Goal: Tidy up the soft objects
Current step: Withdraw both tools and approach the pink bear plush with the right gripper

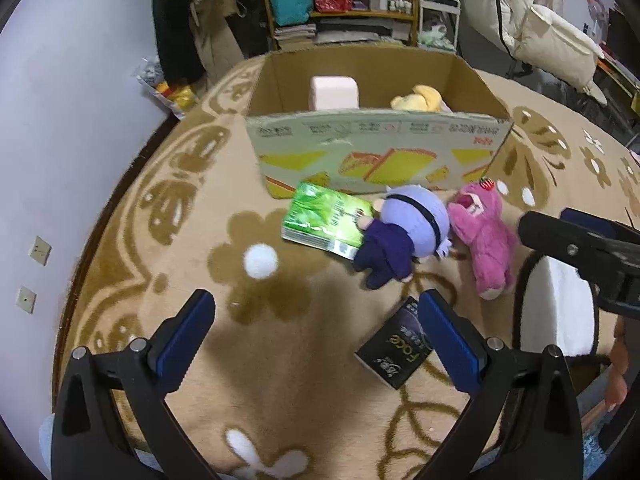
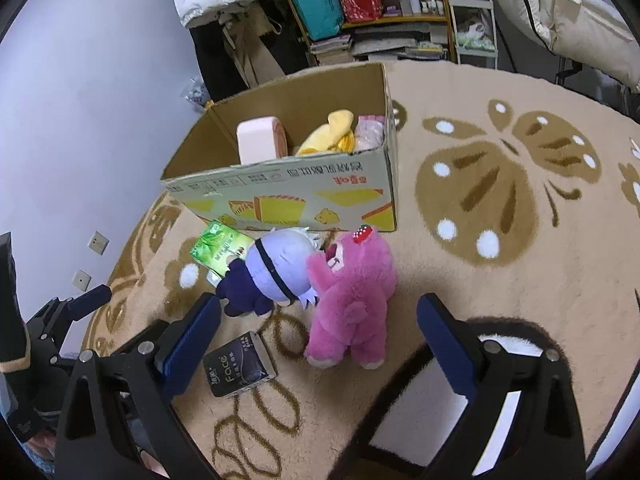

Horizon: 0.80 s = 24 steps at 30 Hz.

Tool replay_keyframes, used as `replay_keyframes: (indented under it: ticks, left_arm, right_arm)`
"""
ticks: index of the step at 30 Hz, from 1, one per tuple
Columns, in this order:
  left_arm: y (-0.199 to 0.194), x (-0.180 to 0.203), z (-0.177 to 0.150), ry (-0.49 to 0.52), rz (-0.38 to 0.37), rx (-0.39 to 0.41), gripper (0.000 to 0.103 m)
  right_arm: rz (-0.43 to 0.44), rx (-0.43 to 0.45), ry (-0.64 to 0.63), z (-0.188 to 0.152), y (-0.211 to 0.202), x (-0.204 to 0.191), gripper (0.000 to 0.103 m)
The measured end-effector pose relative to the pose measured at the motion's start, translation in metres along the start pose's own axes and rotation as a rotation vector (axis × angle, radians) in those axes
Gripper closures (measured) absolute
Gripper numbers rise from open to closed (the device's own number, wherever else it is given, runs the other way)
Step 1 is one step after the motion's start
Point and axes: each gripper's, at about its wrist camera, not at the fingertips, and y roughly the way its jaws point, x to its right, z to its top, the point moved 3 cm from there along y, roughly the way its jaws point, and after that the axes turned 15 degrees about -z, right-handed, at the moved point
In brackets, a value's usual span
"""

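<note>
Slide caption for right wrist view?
Open right claw above pink plush bear beside purple-haired doll, near cardboard box.

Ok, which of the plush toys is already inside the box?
The yellow plush; it lies in the cardboard box, while the pink bear and purple doll lie on the rug outside.

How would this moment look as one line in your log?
left gripper open, empty | right gripper open above pink plush bear | cardboard box partly filled
</note>
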Motion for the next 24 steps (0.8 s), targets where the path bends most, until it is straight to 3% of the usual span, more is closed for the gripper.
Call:
replay_keyframes:
  ticks: [7,13,16,24]
  left_arm:
    - [0.026,0.013,-0.008,0.010,-0.028,-0.085,0.002]
    - [0.039,0.022,-0.018,0.020,-0.074,-0.135,0.003]
    - [0.045,0.026,-0.022,0.038,-0.088,-0.163,0.003]
    - [0.059,0.033,-0.028,0.068,-0.086,-0.224,0.003]
  right_arm:
    - [-0.019,-0.065,-0.017,-0.006,0.021,-0.004,0.001]
    - [-0.031,-0.135,-0.025,-0.013,0.041,-0.003,0.011]
    - [-0.028,-0.157,-0.020,-0.015,0.046,-0.002,0.021]
    - [-0.022,-0.178,-0.027,-0.014,0.059,-0.001,0.025]
